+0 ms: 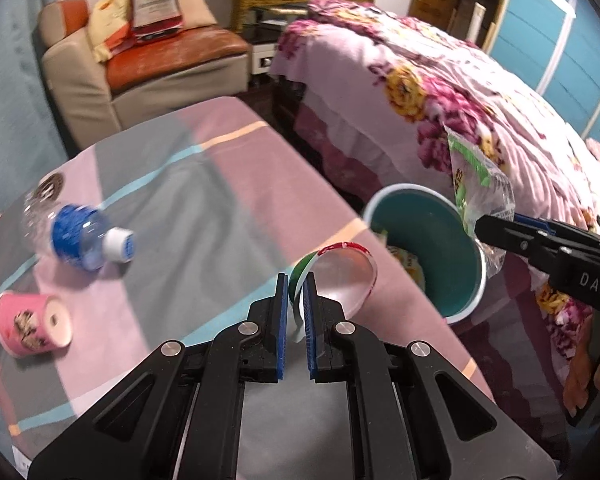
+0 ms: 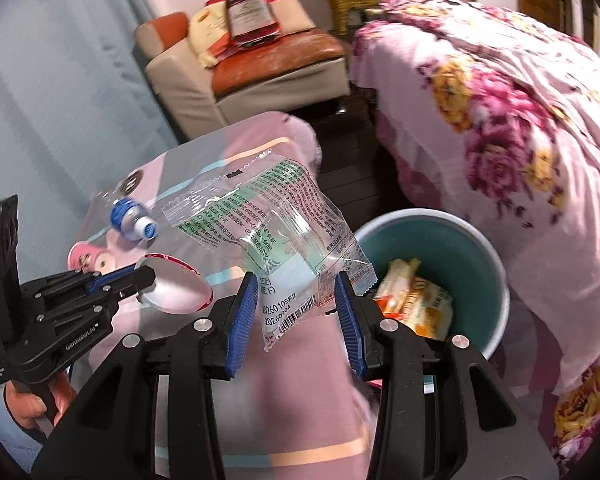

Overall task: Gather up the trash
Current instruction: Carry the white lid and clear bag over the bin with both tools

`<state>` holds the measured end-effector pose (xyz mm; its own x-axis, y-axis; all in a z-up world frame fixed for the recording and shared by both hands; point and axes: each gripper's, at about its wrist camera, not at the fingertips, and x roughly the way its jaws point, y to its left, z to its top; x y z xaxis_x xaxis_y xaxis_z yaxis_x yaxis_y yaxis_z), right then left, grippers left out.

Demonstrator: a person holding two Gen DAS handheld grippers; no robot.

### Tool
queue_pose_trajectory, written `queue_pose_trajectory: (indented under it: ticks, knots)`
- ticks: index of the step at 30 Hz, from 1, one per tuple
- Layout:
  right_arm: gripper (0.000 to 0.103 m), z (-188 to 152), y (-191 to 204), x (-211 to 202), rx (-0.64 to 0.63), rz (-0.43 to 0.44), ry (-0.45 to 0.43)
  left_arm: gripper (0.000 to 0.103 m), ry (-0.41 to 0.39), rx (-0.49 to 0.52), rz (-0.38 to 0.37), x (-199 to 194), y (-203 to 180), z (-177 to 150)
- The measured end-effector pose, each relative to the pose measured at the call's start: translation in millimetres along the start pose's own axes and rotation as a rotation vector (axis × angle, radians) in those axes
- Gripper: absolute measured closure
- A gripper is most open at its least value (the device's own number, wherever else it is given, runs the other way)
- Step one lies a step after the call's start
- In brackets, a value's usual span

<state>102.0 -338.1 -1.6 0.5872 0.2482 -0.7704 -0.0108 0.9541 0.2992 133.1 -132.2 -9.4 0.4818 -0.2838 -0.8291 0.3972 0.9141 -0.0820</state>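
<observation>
My left gripper (image 1: pixel 296 280) is shut on the rim of a clear round plastic lid (image 1: pixel 340 276) with a red and green edge, held over the table's right side. Just right of it stands a teal bin (image 1: pixel 428 256), with yellow snack packets (image 2: pixel 412 300) inside. My right gripper (image 2: pixel 296 280) is shut on a clear wrapper with green print (image 2: pixel 276 216), held in the air just left of the bin (image 2: pixel 476 256). In the left wrist view the right gripper (image 1: pixel 480 228) carries the wrapper (image 1: pixel 480 184) at the bin's far rim. The right wrist view shows the left gripper (image 2: pixel 140 276) with the lid (image 2: pixel 176 288).
A crushed clear bottle with a blue label (image 1: pixel 80 240) and a tipped pink paper cup (image 1: pixel 32 324) lie on the table's patchwork cloth (image 1: pixel 220 200). A bed with a floral blanket (image 1: pixel 440 92) rises behind the bin. An armchair (image 1: pixel 148 64) stands at the back.
</observation>
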Motion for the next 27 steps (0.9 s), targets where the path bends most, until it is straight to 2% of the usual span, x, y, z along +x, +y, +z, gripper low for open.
queue_pose_trajectory:
  ticks: [12, 21, 27]
  knots:
    - [0.065, -1, -72, -6, 0.109, -0.046, -0.014, 0.095, 0.046, 0.094, -0.053, 40, -64, 23]
    - [0.065, -1, -101, 0, 0.155, -0.063, -0.005, 0.095, 0.078, 0.157, -0.087, 67, -103, 35]
    - [0.065, 1, -115, 3, 0.166, -0.083, 0.005, 0.095, 0.107, 0.160, -0.106, 85, -115, 39]
